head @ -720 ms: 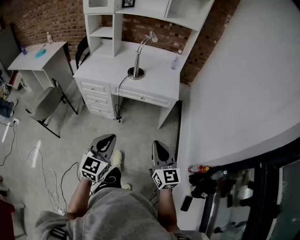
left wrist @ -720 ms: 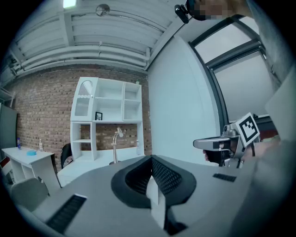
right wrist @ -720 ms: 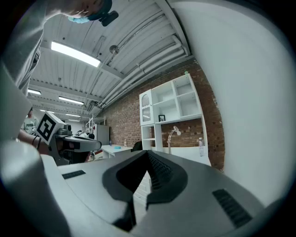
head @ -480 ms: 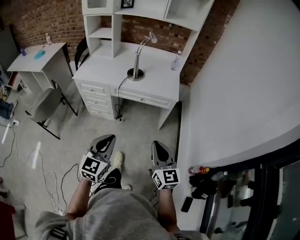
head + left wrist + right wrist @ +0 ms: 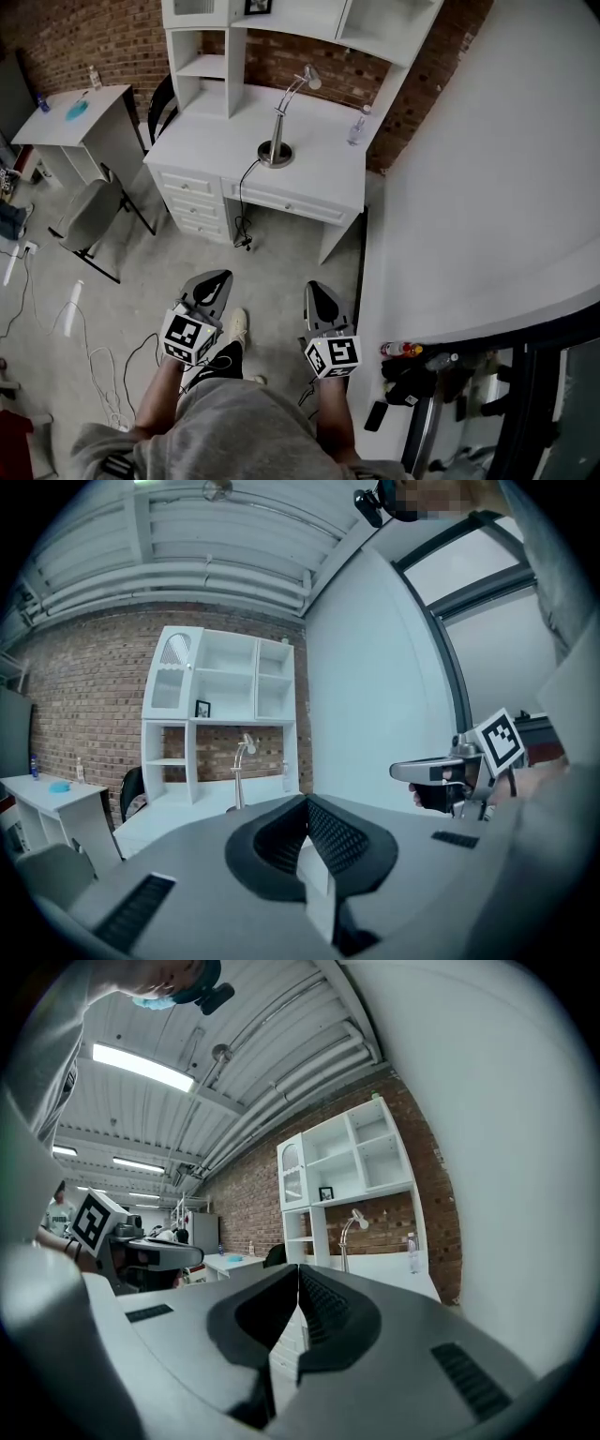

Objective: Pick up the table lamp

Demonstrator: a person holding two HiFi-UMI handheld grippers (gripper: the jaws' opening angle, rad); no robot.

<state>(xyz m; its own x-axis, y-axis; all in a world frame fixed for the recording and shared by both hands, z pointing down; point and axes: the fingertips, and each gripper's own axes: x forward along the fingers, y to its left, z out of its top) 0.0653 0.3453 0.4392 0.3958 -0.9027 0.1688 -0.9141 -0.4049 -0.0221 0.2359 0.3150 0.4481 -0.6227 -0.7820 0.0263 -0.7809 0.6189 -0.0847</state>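
The table lamp [image 5: 275, 150], silver with a round base and a bent neck, stands on the white desk [image 5: 319, 173] against the brick wall, far ahead of me. It also shows small in the left gripper view, lamp [image 5: 240, 772], and in the right gripper view, lamp [image 5: 348, 1237]. My left gripper [image 5: 217, 277] and right gripper [image 5: 316, 289] are held side by side at waist height over the floor, both pointing toward the desk. Both are shut with nothing between the jaws. Each gripper view shows its own shut jaws, the left gripper [image 5: 307, 800] and the right gripper [image 5: 298, 1267].
A clear bottle [image 5: 357, 124] stands on the desk's right end, and a white shelf unit [image 5: 211, 56] rises behind. A grey chair [image 5: 89, 211] and a side table [image 5: 80, 117] are at left. A white wall [image 5: 469, 187] runs along the right. Cables [image 5: 98, 375] lie on the floor.
The desk and lamp have shifted slightly right and lower in the head view. Both grippers stay shut in the same place.
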